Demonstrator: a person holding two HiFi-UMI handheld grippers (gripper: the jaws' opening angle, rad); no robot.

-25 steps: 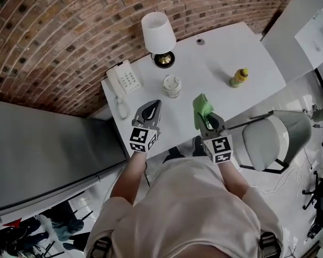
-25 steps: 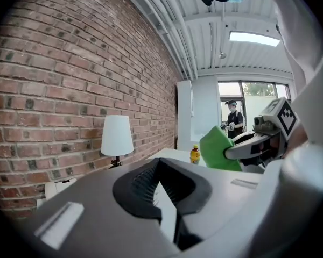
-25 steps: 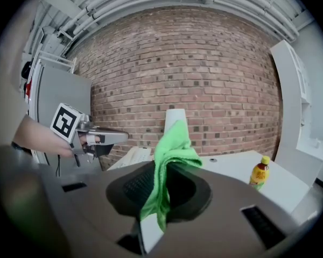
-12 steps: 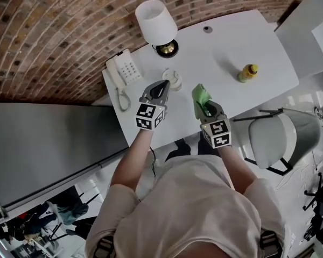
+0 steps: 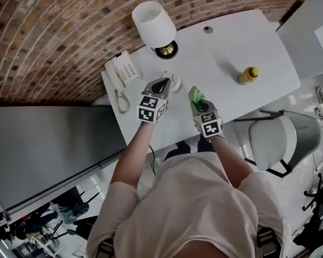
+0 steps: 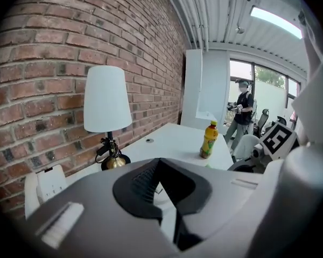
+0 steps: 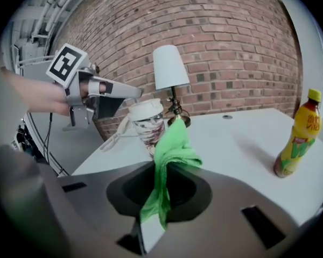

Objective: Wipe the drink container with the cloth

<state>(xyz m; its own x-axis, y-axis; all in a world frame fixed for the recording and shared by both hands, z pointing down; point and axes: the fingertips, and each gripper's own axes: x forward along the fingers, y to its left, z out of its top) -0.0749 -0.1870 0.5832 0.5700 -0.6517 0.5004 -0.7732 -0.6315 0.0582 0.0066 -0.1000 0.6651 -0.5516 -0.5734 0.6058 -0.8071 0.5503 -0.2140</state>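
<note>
The drink container, a white lidded paper cup (image 5: 175,80) (image 7: 148,123), stands on the white table (image 5: 220,52) in front of the lamp. My left gripper (image 5: 164,83) (image 6: 160,163) (image 7: 134,94) is shut with nothing between its jaws, and its tips reach just over the cup's lid from the left. My right gripper (image 5: 199,104) (image 7: 162,171) is shut on a green cloth (image 5: 195,95) (image 7: 171,143). The cloth sticks up from the jaws, a short way right of the cup and not touching it. From the left gripper view the cup is hidden under the jaws.
A white lamp (image 5: 152,23) (image 7: 170,67) stands just behind the cup and a white phone (image 5: 123,73) lies to its left. A yellow bottle (image 5: 248,75) (image 7: 299,141) stands far right. A grey chair (image 5: 282,141) is beside the table. A person stands far off by the window.
Both grippers have moved forward to the cup. The left gripper's tips have gone from short of the cup to over its lid. The cloth has come closer to the cup's right side.
</note>
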